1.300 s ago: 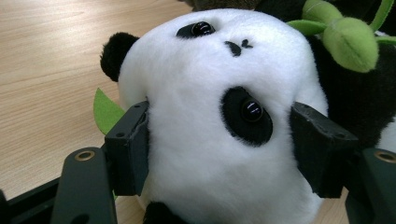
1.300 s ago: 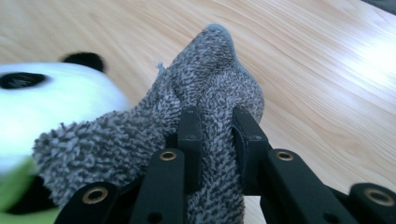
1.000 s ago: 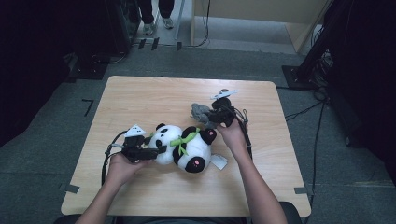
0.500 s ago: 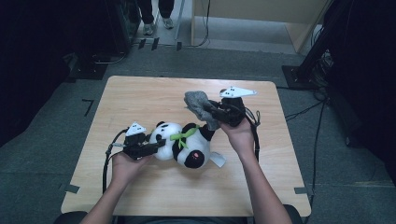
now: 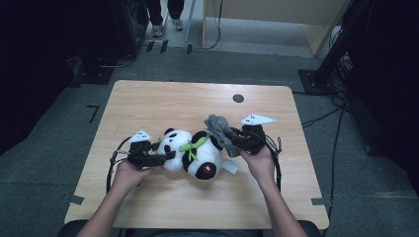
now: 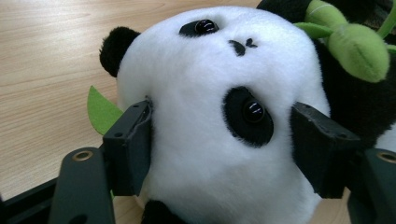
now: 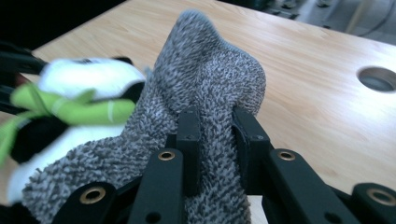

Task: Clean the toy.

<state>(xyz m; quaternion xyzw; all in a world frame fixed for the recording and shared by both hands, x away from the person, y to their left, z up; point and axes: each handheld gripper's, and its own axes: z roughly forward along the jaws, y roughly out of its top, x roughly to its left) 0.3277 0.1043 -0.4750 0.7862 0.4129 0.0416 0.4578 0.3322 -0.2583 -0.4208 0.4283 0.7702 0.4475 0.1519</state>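
A plush panda (image 5: 192,154) with a green bamboo sprig lies on its back mid-table. My left gripper (image 5: 167,157) has the panda's white head (image 6: 224,116) between its jaws; they have just been opening, and both pads still touch the fur. My right gripper (image 5: 233,140) is shut on a grey fuzzy cloth (image 5: 217,128), perhaps a sock, pinched between its pads (image 7: 189,135). The cloth (image 7: 205,70) hangs against the panda's body (image 7: 79,93), at its right side in the high view.
The wooden table (image 5: 148,108) has a round cable hole (image 5: 238,98) at the far right. Someone's feet (image 5: 165,24) stand on the floor beyond it. A wooden cabinet (image 5: 267,15) and cables (image 5: 321,118) lie to the far right.
My right gripper lifted the grey cloth away from the panda, then brought it back toward me against the panda's body. The left hand and the panda stayed put.
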